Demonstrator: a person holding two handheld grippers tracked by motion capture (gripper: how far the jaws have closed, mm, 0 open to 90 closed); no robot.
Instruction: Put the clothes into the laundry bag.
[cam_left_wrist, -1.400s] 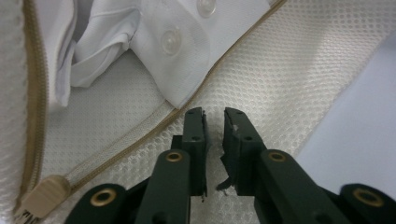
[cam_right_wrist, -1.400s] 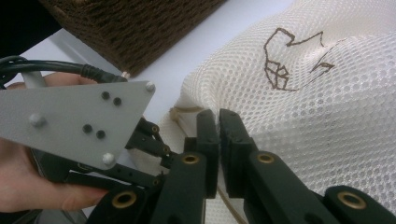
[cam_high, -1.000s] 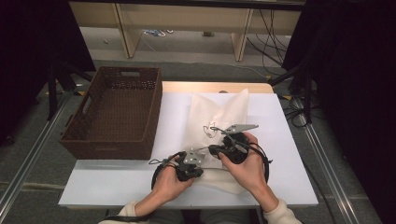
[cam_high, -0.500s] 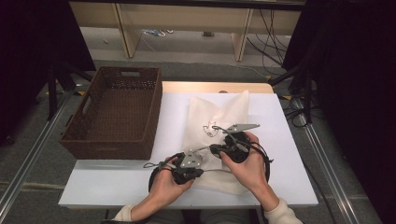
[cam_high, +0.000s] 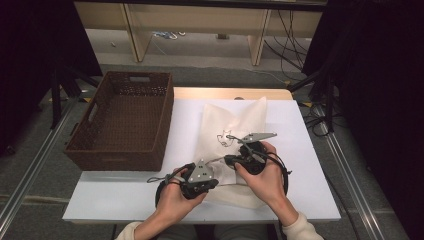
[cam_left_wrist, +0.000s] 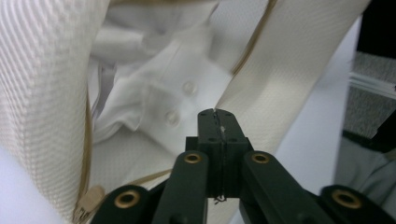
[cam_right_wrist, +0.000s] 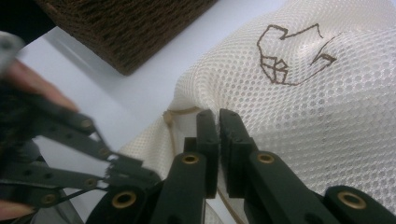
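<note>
The cream mesh bag (cam_high: 227, 131) lies on the bench (cam_high: 125, 192), a white buttoned garment (cam_left_wrist: 159, 100) inside its open mouth. Both tongs, left (cam_high: 216, 181) and right (cam_high: 229, 160), are closed, pinching the bag's edge. The wicker basket (cam_high: 80, 150) stands beside it.

cream mesh laundry bag (cam_high: 227, 131) on a smooth, matt white table (cam_high: 310, 150)
soft white buttoned cloth (cam_left_wrist: 154, 88) inside; beside it, a rough dark brown woven wicker basket (cam_high: 122, 120).

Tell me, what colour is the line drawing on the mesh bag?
Brown, on the cream mesh bag; the right gripper view shows the drawing best.
</note>
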